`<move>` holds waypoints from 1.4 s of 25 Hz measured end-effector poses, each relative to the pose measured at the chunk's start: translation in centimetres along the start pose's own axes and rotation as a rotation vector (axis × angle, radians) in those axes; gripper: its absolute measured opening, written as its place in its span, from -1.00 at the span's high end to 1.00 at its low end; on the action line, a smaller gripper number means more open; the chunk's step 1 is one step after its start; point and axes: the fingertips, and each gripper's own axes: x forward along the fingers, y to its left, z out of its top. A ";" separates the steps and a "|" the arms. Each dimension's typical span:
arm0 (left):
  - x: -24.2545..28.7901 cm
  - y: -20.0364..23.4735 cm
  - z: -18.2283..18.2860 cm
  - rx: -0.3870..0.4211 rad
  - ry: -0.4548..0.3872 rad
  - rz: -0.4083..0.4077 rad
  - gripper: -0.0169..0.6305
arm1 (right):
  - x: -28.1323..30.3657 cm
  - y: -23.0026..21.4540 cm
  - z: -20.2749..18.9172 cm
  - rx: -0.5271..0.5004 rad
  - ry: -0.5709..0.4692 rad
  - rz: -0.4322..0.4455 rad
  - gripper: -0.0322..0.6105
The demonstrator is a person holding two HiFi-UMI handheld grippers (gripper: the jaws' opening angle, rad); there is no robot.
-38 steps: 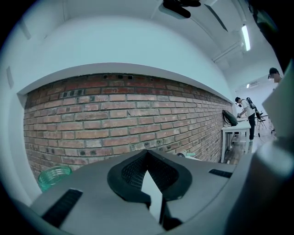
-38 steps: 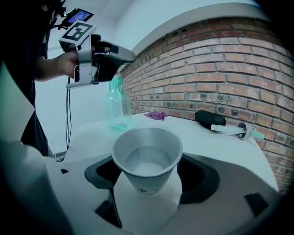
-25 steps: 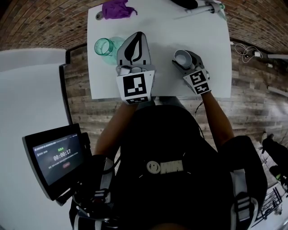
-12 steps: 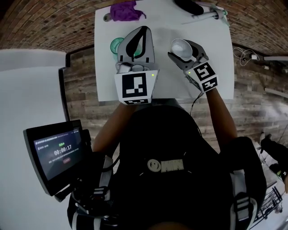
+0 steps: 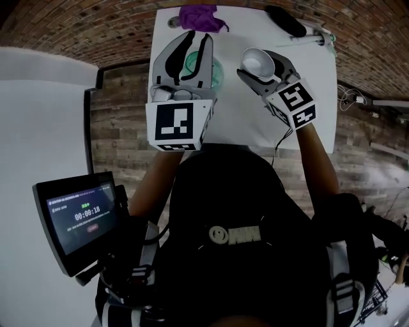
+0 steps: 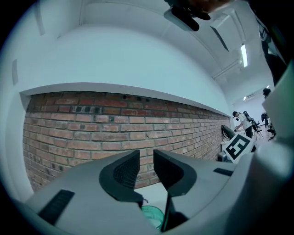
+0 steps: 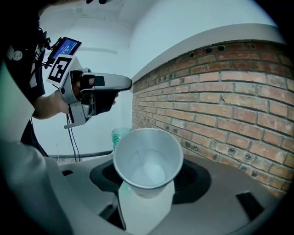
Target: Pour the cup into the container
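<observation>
cup (image 7: 148, 158) is white, tapered, gripped by right tongs (image 7: 149, 183).

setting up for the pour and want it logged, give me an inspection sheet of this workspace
surface: white rectangular table, things along its far edge
job's things: white paper cup in the right gripper, mouth up; green glass jar open on the table below the left gripper
clutter: purple cloth, black oblong object, white pen-like tool at far edge
grippers: left gripper jaws slightly apart, empty; right gripper shut on the cup
cables: thin cable hanging from right gripper; loose cable on floor
surroundings: brick wall, wood-plank floor, black monitor at left
</observation>
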 end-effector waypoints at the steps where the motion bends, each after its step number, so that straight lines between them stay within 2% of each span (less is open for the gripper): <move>1: -0.2 0.5 -0.1 0.006 0.008 0.004 0.67 | 0.3 0.2 0.2 -0.009 0.004 0.006 0.01; 5: -0.9 2.8 -1.2 0.033 0.030 0.040 0.66 | 1.0 0.5 0.7 -0.056 0.021 0.028 0.01; 11: -2.2 4.6 -5.6 0.061 0.111 0.063 0.62 | 1.5 0.9 1.1 -0.175 0.083 0.048 0.01; 16: -2.5 6.6 -7.4 0.071 0.139 0.054 0.62 | 2.9 1.9 2.2 -0.272 0.151 0.050 0.01; 23: -1.6 9.6 -9.0 0.054 0.150 0.027 0.62 | 5.3 2.8 2.7 -0.309 0.251 0.058 0.01; 24: -1.5 9.9 -9.1 0.057 0.152 0.031 0.65 | 5.5 2.9 2.8 -0.314 0.261 0.059 0.01; 26: -1.2 10.5 -9.7 0.061 0.161 0.038 0.93 | 5.8 3.0 2.8 -0.324 0.281 0.057 0.01; 31: 0.8 11.7 -11.8 0.049 0.186 0.026 0.94 | 7.0 2.1 2.5 -0.367 0.362 0.045 0.01; 35: 1.6 11.1 -11.8 0.041 0.175 0.003 0.94 | 6.5 2.1 2.8 -0.420 0.407 0.034 0.01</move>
